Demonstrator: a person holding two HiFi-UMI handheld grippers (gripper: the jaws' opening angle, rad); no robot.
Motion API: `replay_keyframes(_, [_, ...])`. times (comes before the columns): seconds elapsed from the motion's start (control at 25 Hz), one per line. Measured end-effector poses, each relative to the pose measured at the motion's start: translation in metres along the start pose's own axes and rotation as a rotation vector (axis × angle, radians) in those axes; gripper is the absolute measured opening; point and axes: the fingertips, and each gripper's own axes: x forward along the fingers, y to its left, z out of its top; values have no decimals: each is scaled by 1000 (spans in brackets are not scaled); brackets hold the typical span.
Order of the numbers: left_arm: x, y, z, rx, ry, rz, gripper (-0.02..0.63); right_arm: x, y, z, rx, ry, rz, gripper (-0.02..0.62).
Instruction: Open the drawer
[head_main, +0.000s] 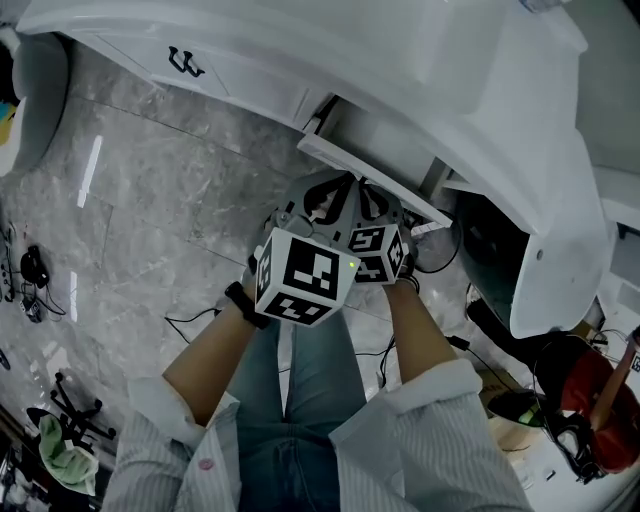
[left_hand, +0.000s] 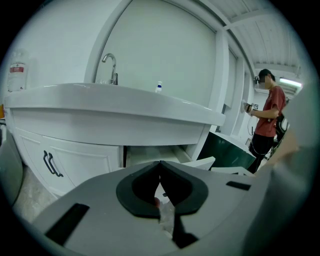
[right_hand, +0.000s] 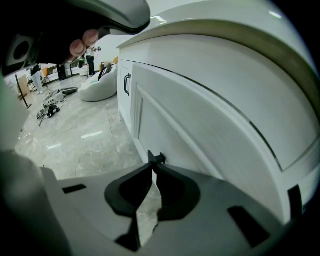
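Note:
The white vanity has one drawer standing pulled out a little, its front panel angled away from the cabinet. In the right gripper view my right gripper is shut on the drawer's small black handle, which pokes out just past the fingertips against the white front panel. The left gripper hangs just before the open drawer, jaws shut with nothing in them. In the head view both grippers, left and right, sit side by side at the drawer front.
A cabinet door with a black handle is left of the drawer. A tap stands on the basin above. A white beanbag and cables lie on the marble floor. A person in red stands far right.

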Motion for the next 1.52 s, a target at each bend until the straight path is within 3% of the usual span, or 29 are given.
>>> replay_keyframes(0.28, [-2,1,-2,-3,4,2,17,-7,6,-5,4,-4,-1,31])
replay_keyframes(0.48, [-3,4,-3,-6,2,2,17,-10,16,-8,-70,-2,-13,26])
replay_keyframes(0.76, [-7,6,-6,-6,6,-2,17,-13,21,-10,-85,6,-30,23])
replay_keyframes(1.32, [-10,4,-14,6,19,-5,17,-10,23,-14,-35,-3,-32,29])
replay_keyframes(1.52, [-15,10,-15,6,20,9,17,-10,21,-16,45,4,-41,35])
